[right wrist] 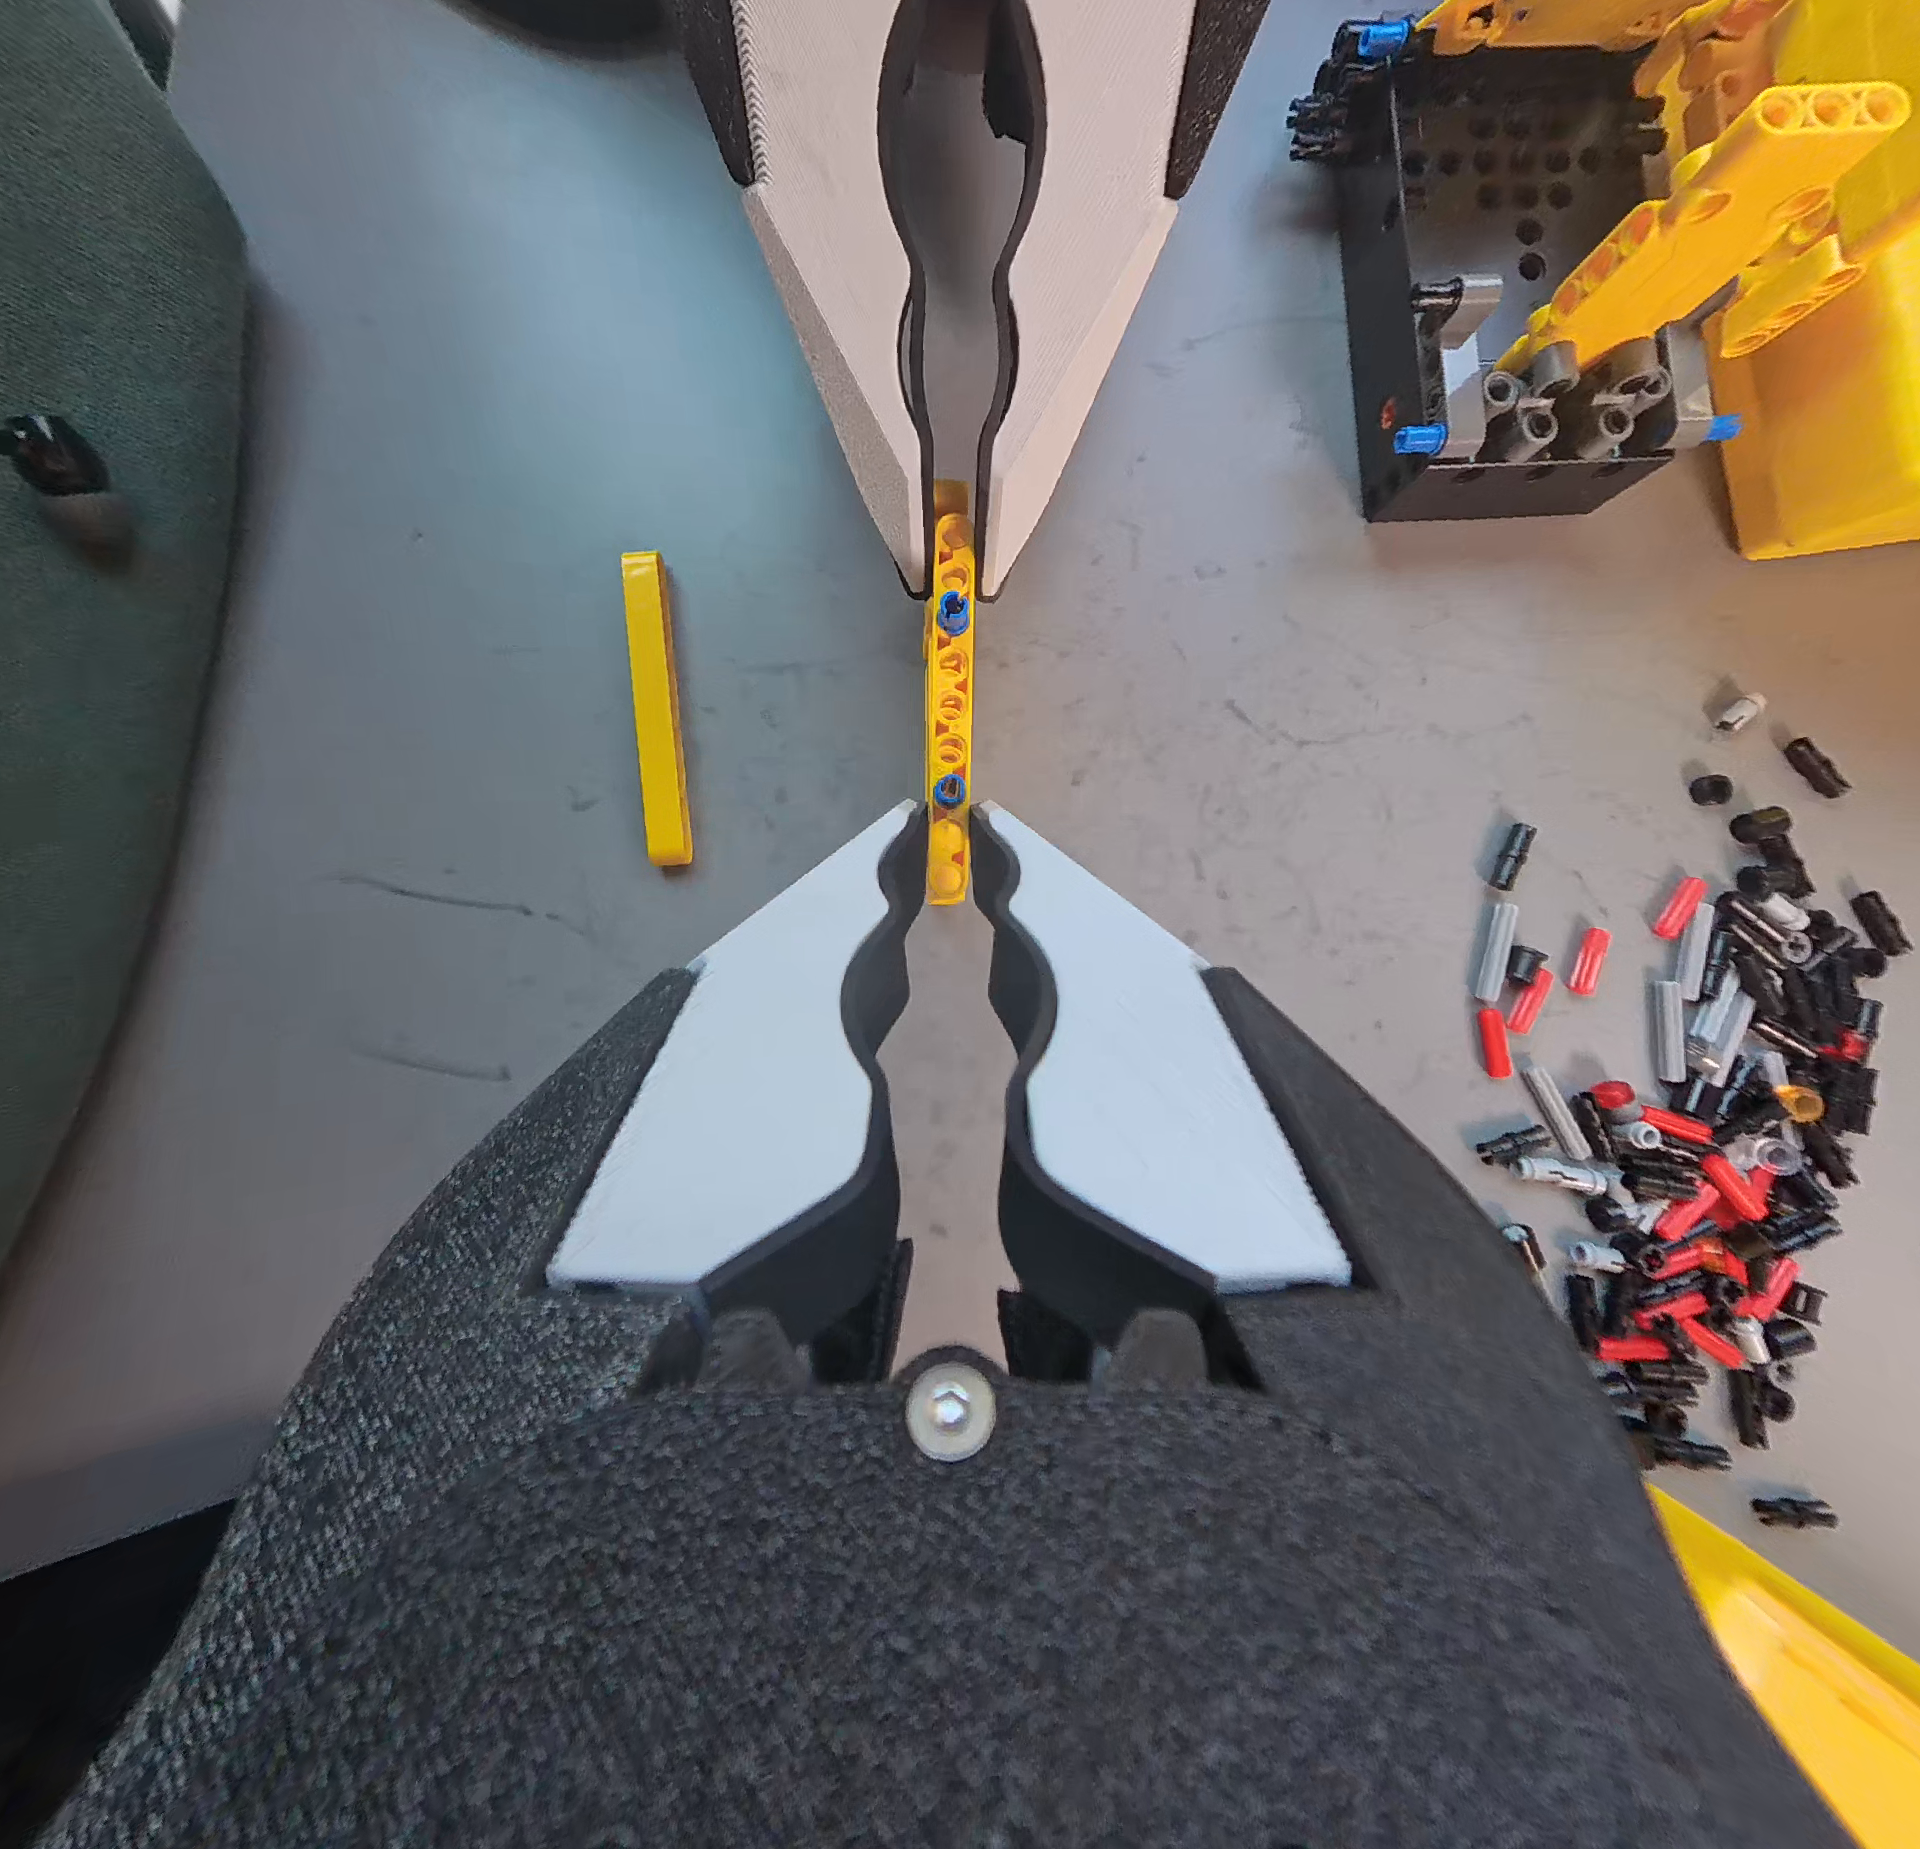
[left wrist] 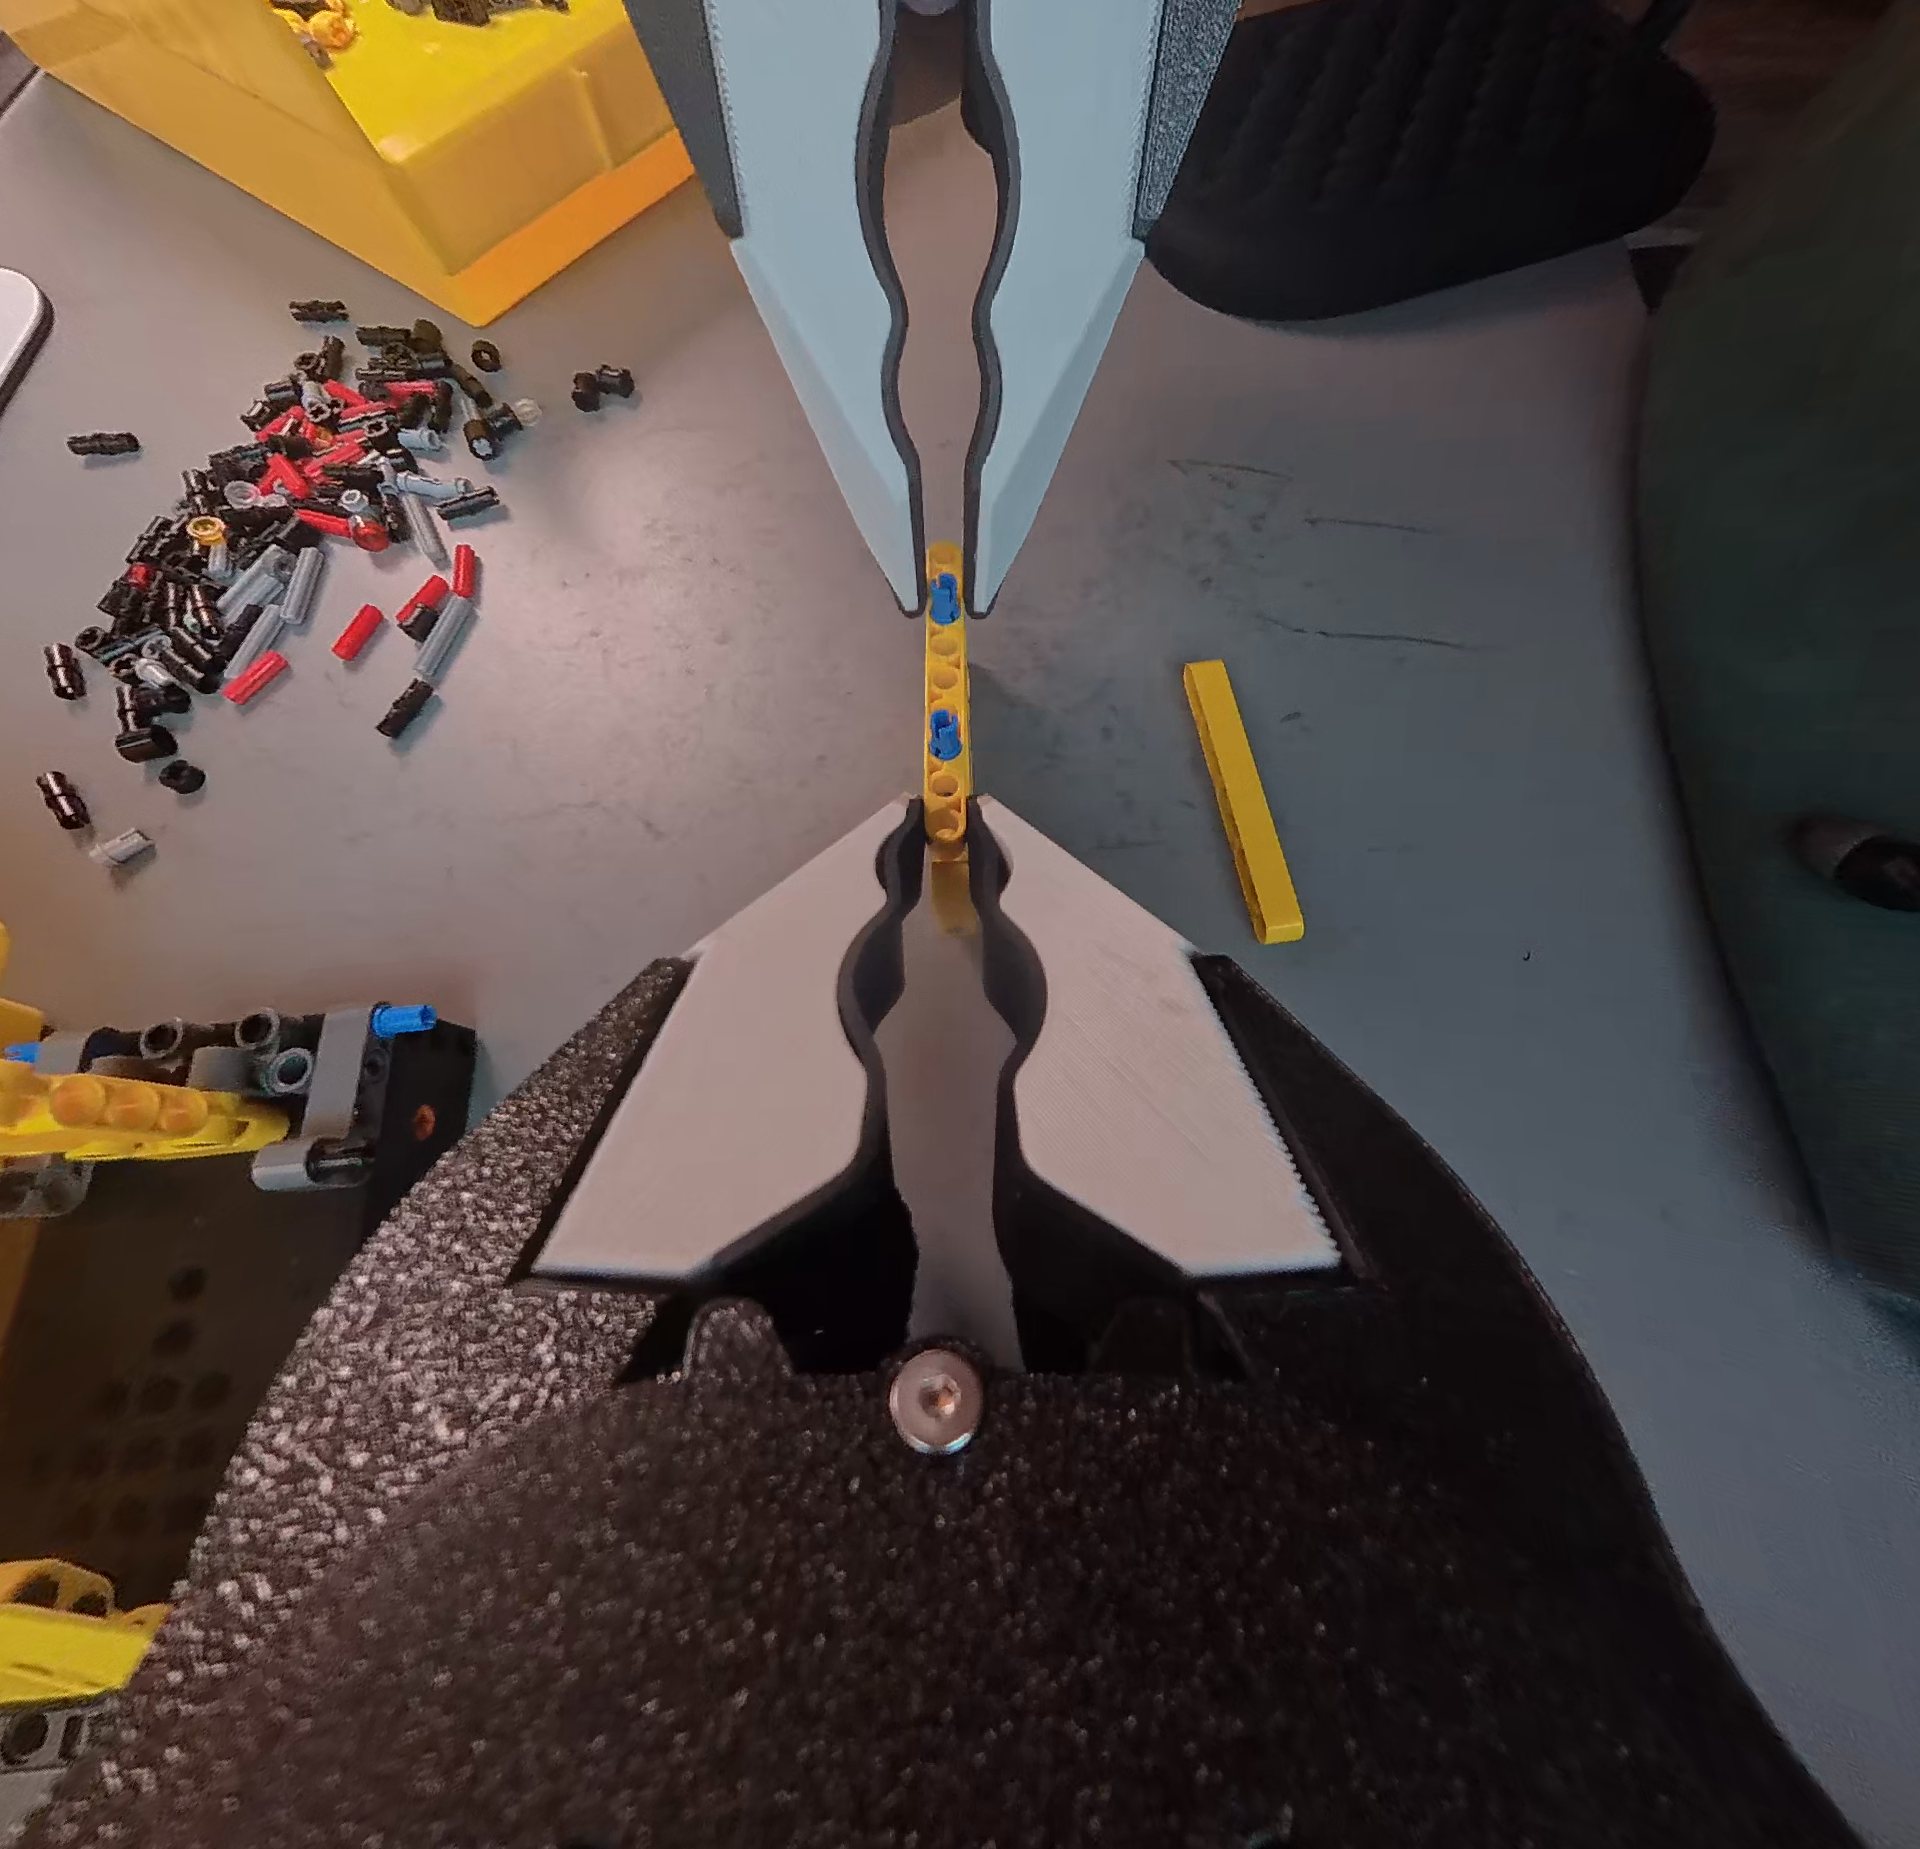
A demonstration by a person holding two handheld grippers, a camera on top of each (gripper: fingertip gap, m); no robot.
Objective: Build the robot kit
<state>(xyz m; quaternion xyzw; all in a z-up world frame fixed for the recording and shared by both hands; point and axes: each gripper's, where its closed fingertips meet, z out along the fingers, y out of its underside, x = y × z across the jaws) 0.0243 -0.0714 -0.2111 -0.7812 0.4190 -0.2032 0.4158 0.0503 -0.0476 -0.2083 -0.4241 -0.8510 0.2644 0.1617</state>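
Both mounted just behind their own fingers, angled steeply down, close over the grey counter [left wrist: 727, 656]. Aimed at each other head-on, each catching the opposite hand-held gripper at the top edge. Shared between them: the yellow beam [left wrist: 945, 698] [right wrist: 948, 698], loose yellow strip [left wrist: 1242, 802] [right wrist: 657, 708], pin pile [left wrist: 291, 532] [right wrist: 1714, 1155].

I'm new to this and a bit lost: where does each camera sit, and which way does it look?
Left wrist view: on the left tool, looking along its fingers at the yellow beam it grips; the right tool faces it.
Right wrist view: on the right tool, facing the opposite way.
Shared: both tools, the beam, a loose yellow beam, the grey table.
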